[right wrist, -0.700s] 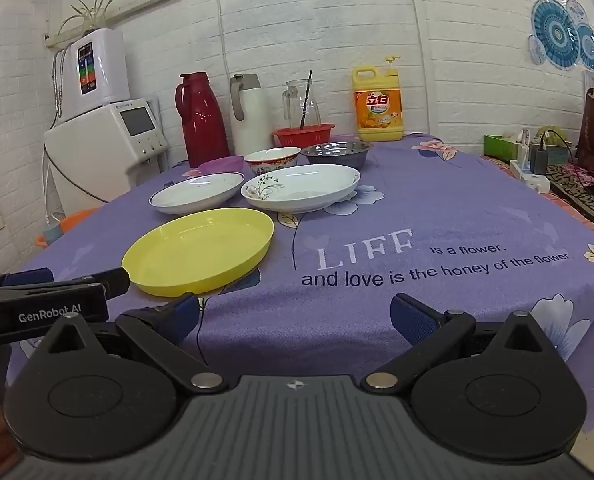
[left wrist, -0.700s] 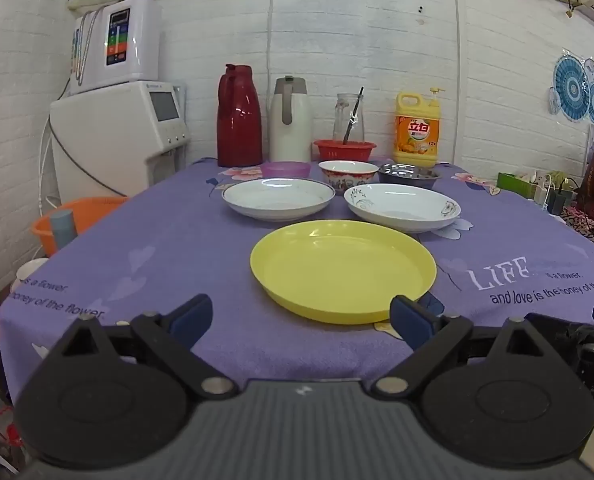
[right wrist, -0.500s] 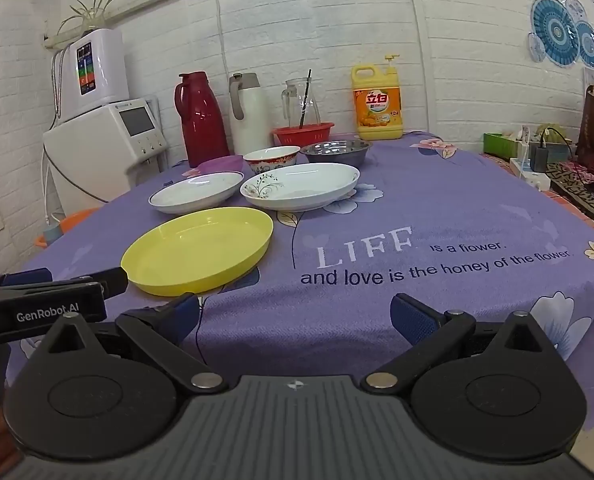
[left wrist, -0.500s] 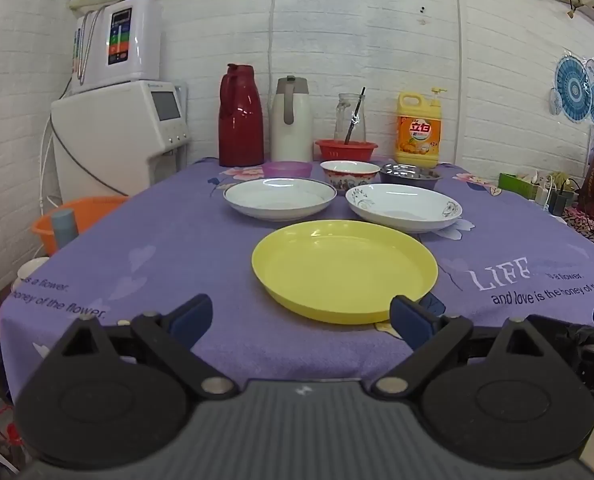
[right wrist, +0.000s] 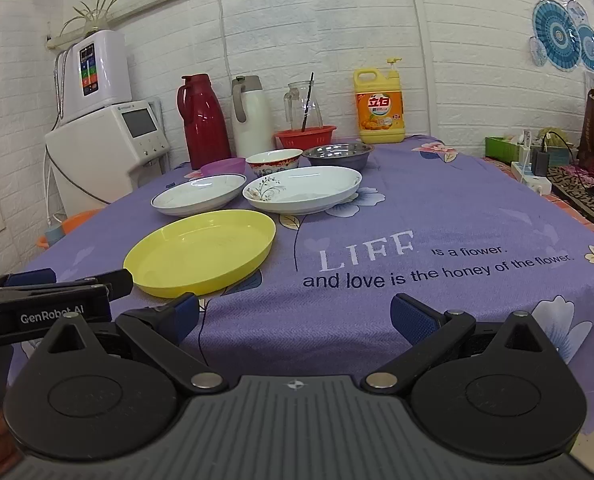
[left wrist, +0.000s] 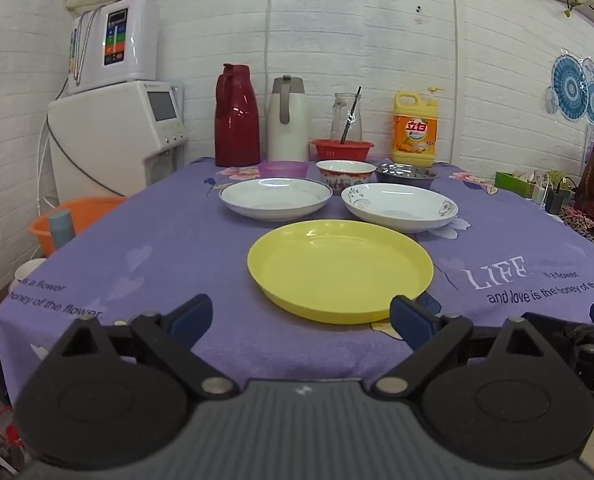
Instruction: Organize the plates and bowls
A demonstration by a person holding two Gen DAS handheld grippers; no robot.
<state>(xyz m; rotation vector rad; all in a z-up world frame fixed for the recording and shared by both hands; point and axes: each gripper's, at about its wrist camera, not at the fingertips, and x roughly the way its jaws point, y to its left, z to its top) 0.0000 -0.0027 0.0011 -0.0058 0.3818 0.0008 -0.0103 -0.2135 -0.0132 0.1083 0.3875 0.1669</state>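
A yellow plate [left wrist: 340, 270] [right wrist: 201, 251] lies nearest on the purple tablecloth [left wrist: 145, 248]. Behind it sit a blue-rimmed white plate [left wrist: 275, 199] [right wrist: 199, 194] and a white plate with a floral print [left wrist: 400, 207] [right wrist: 303, 189]. Farther back stand a purple bowl [left wrist: 283, 168], a red-patterned bowl [left wrist: 345, 171] [right wrist: 274, 159] and a steel bowl [left wrist: 405, 172] [right wrist: 337, 153]. My left gripper [left wrist: 301, 316] hovers open at the table's near edge, short of the yellow plate. My right gripper [right wrist: 295, 314] is open too, to the right of that plate, with nothing between its fingers.
Along the back wall stand a red thermos [left wrist: 237, 114], a white thermos [left wrist: 287, 118], a glass jug [left wrist: 347, 118] in a red basket [left wrist: 343, 149] and a yellow detergent bottle [left wrist: 415, 128]. A white water dispenser [left wrist: 117, 140] is at left; clutter lines the right side.
Both views have shifted only slightly; the plates and bowls lie where they were and both grippers stay open.
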